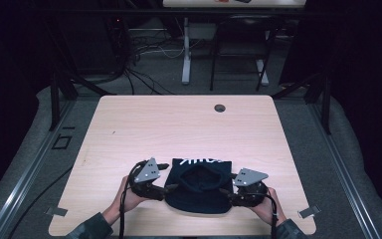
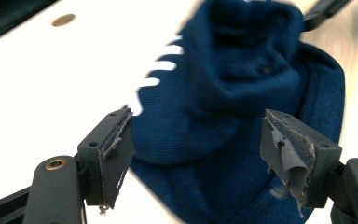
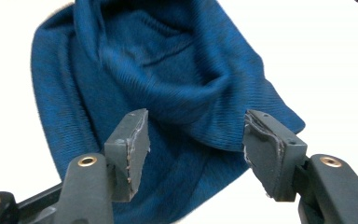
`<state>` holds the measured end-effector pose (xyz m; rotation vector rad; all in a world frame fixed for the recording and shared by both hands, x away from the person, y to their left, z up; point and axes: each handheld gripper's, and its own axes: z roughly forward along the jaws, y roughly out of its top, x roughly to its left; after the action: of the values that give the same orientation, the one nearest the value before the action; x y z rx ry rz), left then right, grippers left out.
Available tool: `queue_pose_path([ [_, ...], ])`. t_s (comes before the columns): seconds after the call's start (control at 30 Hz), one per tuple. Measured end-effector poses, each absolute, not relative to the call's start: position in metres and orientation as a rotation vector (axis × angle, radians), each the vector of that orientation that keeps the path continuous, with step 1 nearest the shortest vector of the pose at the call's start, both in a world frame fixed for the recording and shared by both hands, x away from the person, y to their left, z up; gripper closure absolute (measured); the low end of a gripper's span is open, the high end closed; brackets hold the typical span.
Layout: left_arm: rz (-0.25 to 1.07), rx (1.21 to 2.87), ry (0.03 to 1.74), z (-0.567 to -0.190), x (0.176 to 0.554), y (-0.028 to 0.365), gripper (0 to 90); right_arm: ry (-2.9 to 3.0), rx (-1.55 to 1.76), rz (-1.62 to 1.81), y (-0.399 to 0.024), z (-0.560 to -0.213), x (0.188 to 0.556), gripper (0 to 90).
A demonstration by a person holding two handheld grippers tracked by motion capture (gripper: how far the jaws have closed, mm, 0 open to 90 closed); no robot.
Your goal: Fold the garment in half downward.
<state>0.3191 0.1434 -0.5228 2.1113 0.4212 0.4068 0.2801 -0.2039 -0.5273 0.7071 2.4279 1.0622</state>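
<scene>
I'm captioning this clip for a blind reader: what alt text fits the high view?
A dark blue knit hat lies on a light wooden table, with the left gripper and right gripper open at either side of it, each in a person's hand.

Knit beanie lies on table near front edge, between left gripper at its left and right gripper at its right; cable hole far behind.
</scene>
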Motion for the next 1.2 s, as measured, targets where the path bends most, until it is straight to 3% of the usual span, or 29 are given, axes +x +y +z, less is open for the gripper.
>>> queue_pose_path([
  [0.33, 0.483, 2.124, 0.519, -0.514, 0.350, 0.121, 26.9, 2.291, 0.857, 1.133, -0.204, -0.500, 0.302, 40.7],
  [0.57, 0.392, 2.153, 0.581, -0.530, 0.367, 0.106, 24.3, 2.279, 1.063, 1.113, -0.188, -0.516, 0.332, 36.2],
  [0.83, 0.354, 2.276, 0.548, -0.546, 0.350, 0.102, 20.6, 2.417, 1.009, 0.979, -0.179, -0.532, 0.315, 27.3],
  [1.2, 0.431, 2.348, 0.535, -0.568, 0.342, 0.104, 19.4, 2.488, 0.986, 0.852, -0.180, -0.557, 0.300, 22.0],
])
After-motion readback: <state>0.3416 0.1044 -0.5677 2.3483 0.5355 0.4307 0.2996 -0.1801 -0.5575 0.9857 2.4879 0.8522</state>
